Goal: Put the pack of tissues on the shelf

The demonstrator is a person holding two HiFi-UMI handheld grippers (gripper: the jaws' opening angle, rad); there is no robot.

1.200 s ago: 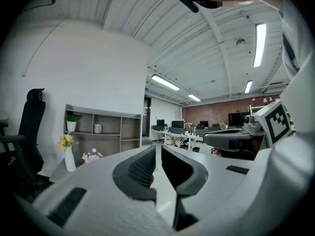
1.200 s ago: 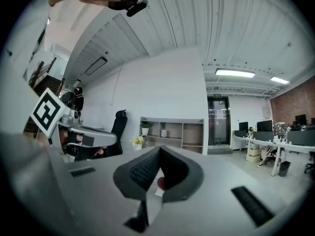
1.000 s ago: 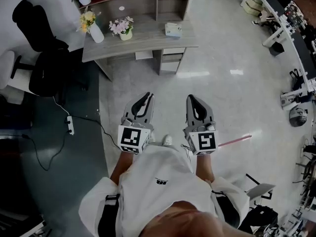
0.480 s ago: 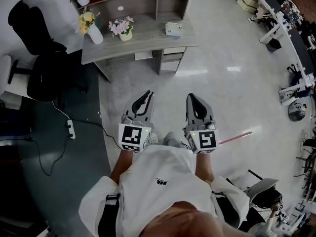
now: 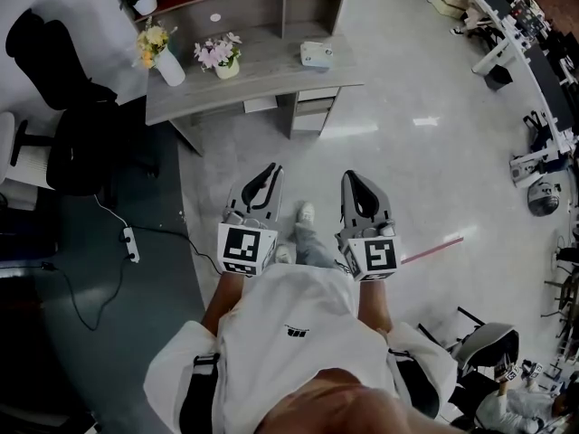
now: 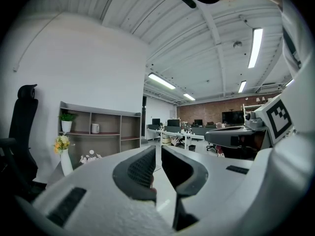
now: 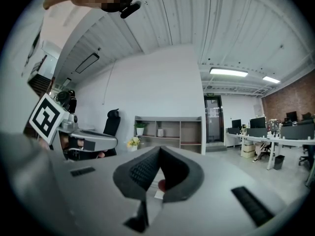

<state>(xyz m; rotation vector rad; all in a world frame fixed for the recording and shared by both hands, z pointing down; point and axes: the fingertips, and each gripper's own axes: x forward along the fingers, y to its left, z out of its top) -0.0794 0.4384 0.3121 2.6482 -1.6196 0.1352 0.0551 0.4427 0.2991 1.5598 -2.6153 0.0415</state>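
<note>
— So, where are we standing?

— Open office. A pale glossy floor runs to a grey worktop by the wall, with a black chair at its left. A shelf unit rises from the back of the worktop, and most of its compartments look bare.

— And the pack of tissues?

— Lying flat toward the worktop's right end, near the front edge and away from the flower vases. It is well apart from both claws.

— How will it handle?

— Light and soft, I'd judge. The wrapper is likely slick and will give under pressure. Best to take it across its short sides and squeeze gently so it neither buckles nor slides out.

— The claws?

— The left claw stands narrowly apart, a thin slit with nothing in it. The right claw has its tips together and is also empty. Either must spread wide before it can take the pack.
</note>
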